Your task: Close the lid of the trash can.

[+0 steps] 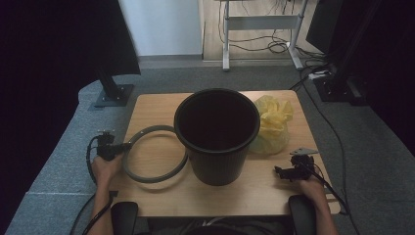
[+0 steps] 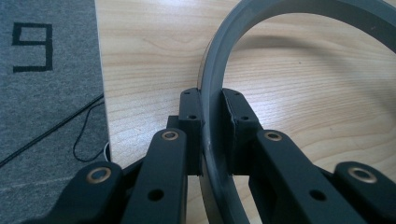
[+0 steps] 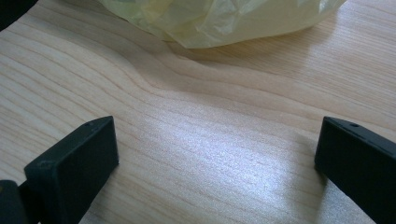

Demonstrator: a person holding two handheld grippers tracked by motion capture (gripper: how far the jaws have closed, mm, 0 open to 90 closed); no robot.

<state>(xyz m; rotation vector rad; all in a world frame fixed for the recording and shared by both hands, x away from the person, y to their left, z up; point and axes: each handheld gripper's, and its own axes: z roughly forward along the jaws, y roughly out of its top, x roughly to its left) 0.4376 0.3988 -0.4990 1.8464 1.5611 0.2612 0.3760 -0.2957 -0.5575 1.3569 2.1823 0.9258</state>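
The left gripper [image 1: 116, 148] is clamping the grey plastic ring [image 1: 149, 177] at its left edge; in the left gripper view its fingers [image 2: 191, 122] are pressing on both faces of the ring's band [image 2: 215, 112], one inside the hoop and one outside. The ring is sitting on the left part of the wooden desk [image 1: 254, 193], its right side touching or tucked just beside the foot of the black bucket [image 1: 217, 134]; the light is dim there, so I cannot tell whether the gripped side is lifting off the wood. The bucket is standing upright in the middle of the desk, mouth open to the camera. Just behind its right side, a crumpled yellow plastic bag [image 1: 273, 125] is lying against it.

The right gripper [image 1: 288, 172] is resting near the desk's right front corner, pointing toward the bucket, well apart from the ring. In the right gripper view its fingers [image 3: 74, 158] are standing wide apart over bare wood, with the yellow bag [image 3: 224, 18] lying ahead of them.
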